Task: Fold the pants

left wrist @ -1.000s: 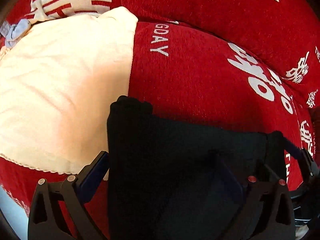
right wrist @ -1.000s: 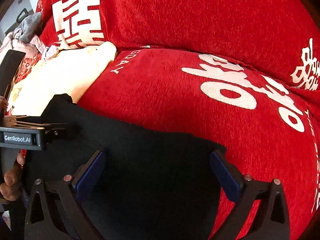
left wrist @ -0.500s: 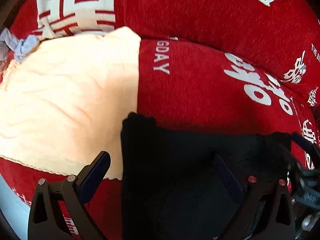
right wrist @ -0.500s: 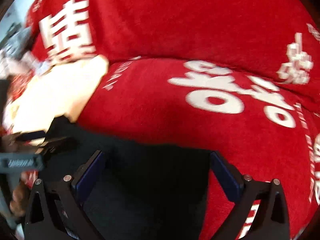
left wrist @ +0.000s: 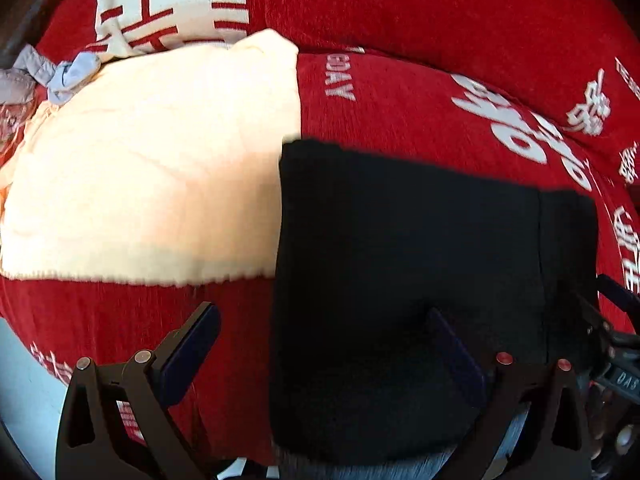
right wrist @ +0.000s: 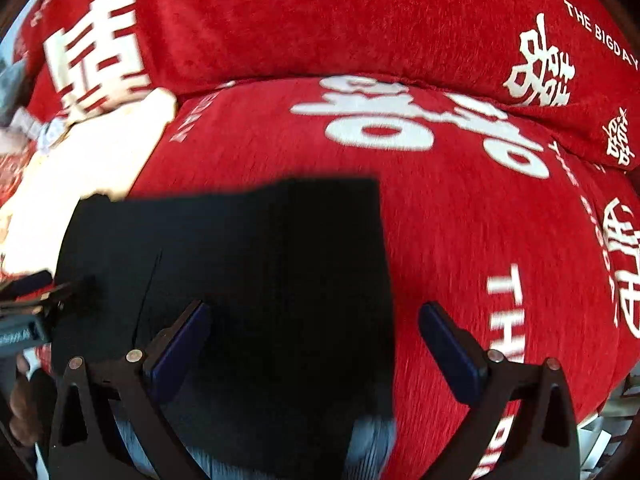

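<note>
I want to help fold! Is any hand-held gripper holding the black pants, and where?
Nothing is held: the left hand-held gripper and right hand-held gripper both stand open over the black pants.

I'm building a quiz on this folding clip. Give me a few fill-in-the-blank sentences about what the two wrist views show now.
1. The folded pants are ____ in colour.
2. They lie on a ____ cover with white lettering.
3. Left of the pants lies a ____ cloth.
4. Both the left gripper and the right gripper stand ____.

Missing words: black; red; cream; open
</note>
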Demonstrator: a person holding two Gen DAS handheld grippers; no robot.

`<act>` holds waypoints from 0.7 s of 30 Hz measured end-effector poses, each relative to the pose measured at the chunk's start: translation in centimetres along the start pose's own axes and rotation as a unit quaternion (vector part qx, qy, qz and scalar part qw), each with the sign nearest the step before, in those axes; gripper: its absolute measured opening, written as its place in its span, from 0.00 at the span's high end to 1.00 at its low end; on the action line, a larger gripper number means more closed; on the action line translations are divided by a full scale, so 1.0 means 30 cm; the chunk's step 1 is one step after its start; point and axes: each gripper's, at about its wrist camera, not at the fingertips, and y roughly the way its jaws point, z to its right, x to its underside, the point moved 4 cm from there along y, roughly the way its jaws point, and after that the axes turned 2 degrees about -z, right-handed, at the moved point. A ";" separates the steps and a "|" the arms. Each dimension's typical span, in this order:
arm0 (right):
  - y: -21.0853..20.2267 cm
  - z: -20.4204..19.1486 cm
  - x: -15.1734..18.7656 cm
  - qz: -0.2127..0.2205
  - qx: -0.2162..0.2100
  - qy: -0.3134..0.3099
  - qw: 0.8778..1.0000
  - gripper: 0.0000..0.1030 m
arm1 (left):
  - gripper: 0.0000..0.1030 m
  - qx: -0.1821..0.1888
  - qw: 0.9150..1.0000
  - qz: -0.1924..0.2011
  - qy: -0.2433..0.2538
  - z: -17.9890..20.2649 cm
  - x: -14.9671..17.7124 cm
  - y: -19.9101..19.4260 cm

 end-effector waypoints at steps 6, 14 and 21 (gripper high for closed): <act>-0.051 -0.015 0.129 0.009 0.015 -0.018 1.000 0.00 | 0.00 0.005 1.000 0.012 0.001 -0.005 0.097 -0.048; -0.200 -0.157 0.228 0.095 -0.006 -0.109 0.990 0.00 | 0.00 -0.007 0.999 0.036 0.005 -0.010 0.165 -0.102; -0.093 -0.168 0.244 0.058 -0.007 -0.119 0.991 0.00 | 0.00 0.009 1.000 0.019 -0.019 -0.033 0.169 -0.031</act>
